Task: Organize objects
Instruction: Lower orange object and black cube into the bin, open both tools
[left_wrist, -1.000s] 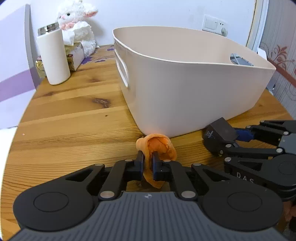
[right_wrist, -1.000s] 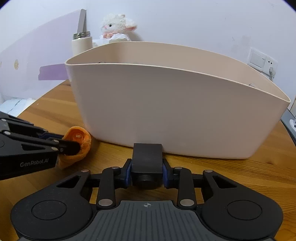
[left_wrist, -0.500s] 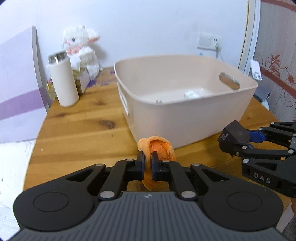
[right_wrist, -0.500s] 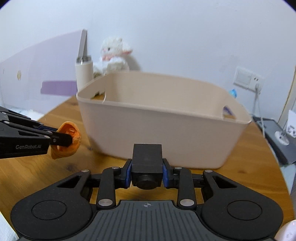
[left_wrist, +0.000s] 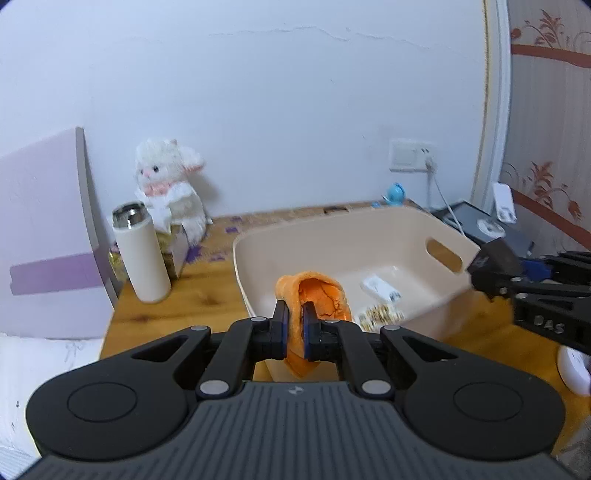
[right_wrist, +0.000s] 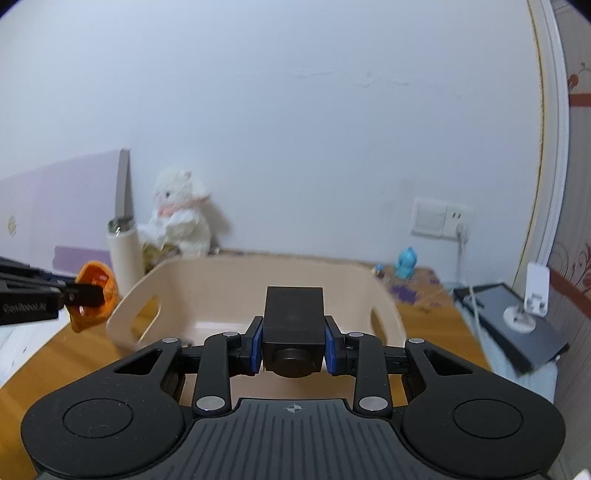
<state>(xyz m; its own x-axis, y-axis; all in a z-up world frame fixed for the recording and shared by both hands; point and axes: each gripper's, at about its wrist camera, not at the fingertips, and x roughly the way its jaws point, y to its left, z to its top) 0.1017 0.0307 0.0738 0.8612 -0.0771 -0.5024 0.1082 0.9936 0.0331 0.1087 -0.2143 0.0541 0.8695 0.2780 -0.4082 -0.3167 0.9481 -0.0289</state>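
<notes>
Between the left tongs (left_wrist: 294, 328) an orange toy (left_wrist: 314, 295) is clamped, held above the near wall of the beige bin (left_wrist: 406, 229); the right tongs (right_wrist: 293, 341) grip a black block (right_wrist: 293, 317). Beyond both, the bin sits on the desk (left_wrist: 177, 295).

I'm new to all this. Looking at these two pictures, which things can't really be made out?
- Small gold-speckled item in the beige bin, left wrist view: blurred, identity unclear.
- White packet beside it: print too small to read.
- Bin floor, right wrist view: hidden behind the black block that the right gripper clamps.
- Lower end of the orange toy: hidden behind the left gripper.
- Box under the white plush: partly covered by the white flask.
</notes>
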